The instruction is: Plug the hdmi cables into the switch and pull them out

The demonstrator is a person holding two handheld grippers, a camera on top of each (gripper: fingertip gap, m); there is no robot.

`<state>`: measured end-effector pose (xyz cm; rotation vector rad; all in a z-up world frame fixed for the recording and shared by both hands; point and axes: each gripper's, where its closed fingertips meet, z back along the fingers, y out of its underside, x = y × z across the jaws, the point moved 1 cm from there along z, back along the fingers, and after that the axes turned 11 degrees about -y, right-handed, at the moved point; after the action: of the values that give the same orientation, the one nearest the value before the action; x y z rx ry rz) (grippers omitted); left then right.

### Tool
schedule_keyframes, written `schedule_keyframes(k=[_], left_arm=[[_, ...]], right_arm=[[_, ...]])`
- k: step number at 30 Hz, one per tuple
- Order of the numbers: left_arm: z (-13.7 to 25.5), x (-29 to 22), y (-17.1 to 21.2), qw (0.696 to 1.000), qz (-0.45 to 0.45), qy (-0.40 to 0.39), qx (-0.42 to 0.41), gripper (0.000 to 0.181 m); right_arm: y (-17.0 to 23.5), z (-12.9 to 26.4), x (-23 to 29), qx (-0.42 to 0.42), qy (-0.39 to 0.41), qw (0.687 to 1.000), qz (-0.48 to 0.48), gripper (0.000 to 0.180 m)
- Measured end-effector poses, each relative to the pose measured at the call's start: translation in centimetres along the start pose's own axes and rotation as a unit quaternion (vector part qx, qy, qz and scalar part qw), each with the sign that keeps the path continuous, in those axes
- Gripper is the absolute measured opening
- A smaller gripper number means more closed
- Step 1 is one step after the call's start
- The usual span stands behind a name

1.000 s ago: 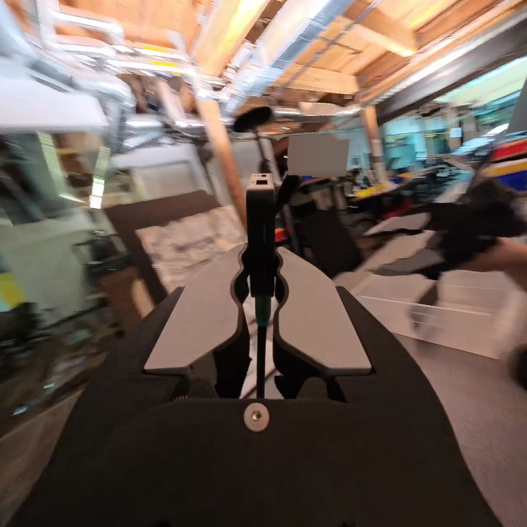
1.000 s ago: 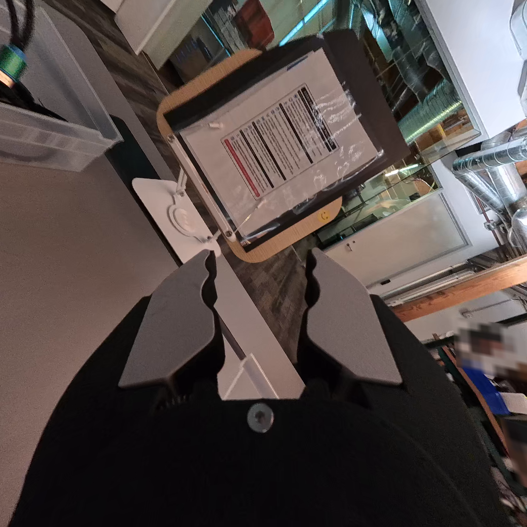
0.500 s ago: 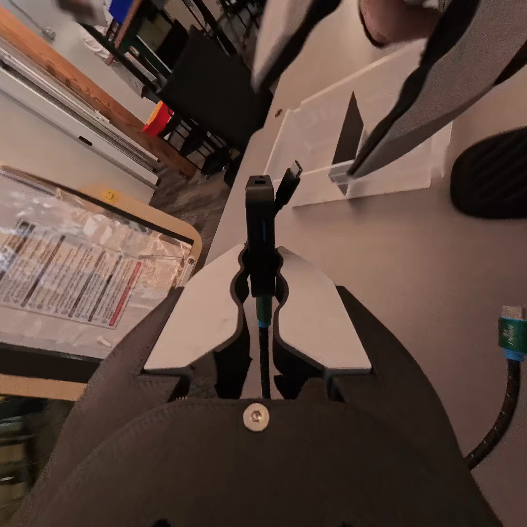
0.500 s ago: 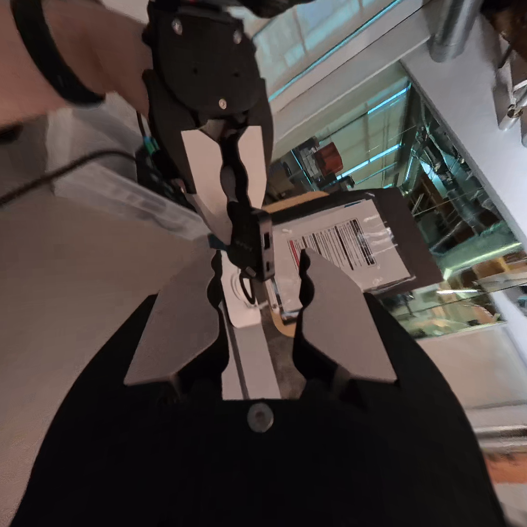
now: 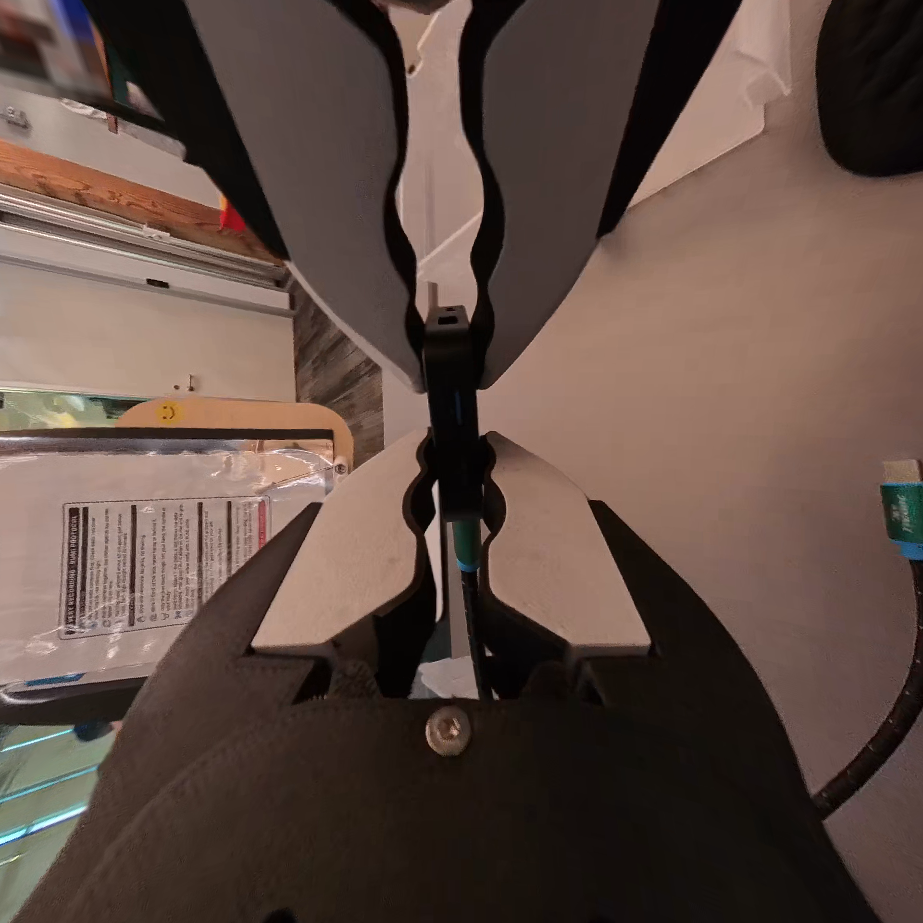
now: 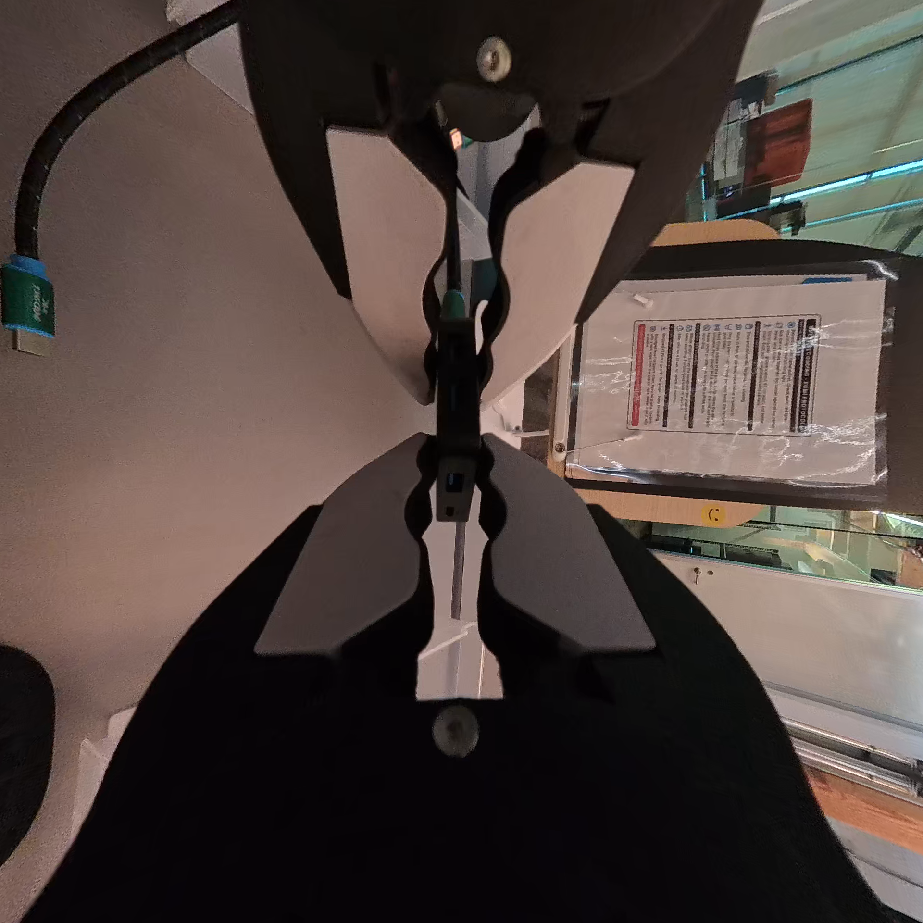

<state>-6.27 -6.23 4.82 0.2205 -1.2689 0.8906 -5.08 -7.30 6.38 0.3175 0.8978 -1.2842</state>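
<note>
The two grippers face each other nose to nose above the bench [image 5: 699,349], sharing one small black switch [image 5: 455,414]. The left gripper [image 5: 455,449] has its fingers closed on the near end, where a green-collared cable [image 5: 467,549] is plugged in. The right gripper [image 6: 452,449] grips the opposite end, its fingers pressed to the sides. A second cable's plug [image 5: 901,514], green with a blue band, lies loose on the bench well apart. A laminated sheet [image 6: 724,379] stands beyond the bench edge.
</note>
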Motion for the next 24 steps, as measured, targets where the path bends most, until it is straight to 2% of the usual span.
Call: schedule_keyframes(k=[2,4,6,7,8,10,12,14,19,22,24], left_arm=[[0.2,0.7,-0.4,1.000,0.010,-0.026,-0.015,0.021],[1.3,2.0,-1.0,0.997,0.050,-0.040,-0.040,0.046],[3.2,3.9,-1.4,0.990,0.098,-0.060,-0.076,0.078],[4.5,4.8,-1.5,0.985,0.120,-0.066,-0.101,0.085],[5.9,5.7,-1.6,0.978,0.145,-0.072,-0.131,0.085],[8.7,7.6,-1.8,0.955,0.201,-0.089,-0.197,0.070],[10.7,8.2,-1.7,0.938,0.237,-0.071,-0.241,0.071],[11.8,9.3,-0.6,0.929,0.259,-0.089,-0.248,0.072],[12.7,11.3,3.2,0.907,0.292,-0.130,-0.274,0.065],[12.5,12.2,4.1,0.872,0.346,-0.109,-0.329,0.061],[11.9,11.8,4.1,0.861,0.348,-0.083,-0.363,0.060]], right_arm=[[0.1,0.4,-0.2,-0.009,0.005,1.000,0.009,0.015],[-0.6,1.4,-0.2,-0.052,0.010,0.998,0.026,0.015],[-1.4,3.0,-0.3,-0.098,0.018,0.995,0.027,0.015],[-1.6,3.7,-0.3,-0.112,0.020,0.993,0.025,0.015],[-1.5,4.5,-0.4,-0.118,0.028,0.992,0.026,0.015],[-1.2,5.5,-0.5,-0.119,0.038,0.992,0.025,0.015],[-0.7,6.1,-0.8,-0.112,0.054,0.992,0.024,0.015],[-0.6,6.9,-1.0,-0.113,0.069,0.991,0.028,0.015],[-1.4,9.7,-0.6,-0.179,0.081,0.980,0.040,0.016],[-2.3,11.5,-0.3,-0.256,0.078,0.963,0.042,0.016],[-3.0,12.6,-0.2,-0.318,0.072,0.944,0.045,0.016]])
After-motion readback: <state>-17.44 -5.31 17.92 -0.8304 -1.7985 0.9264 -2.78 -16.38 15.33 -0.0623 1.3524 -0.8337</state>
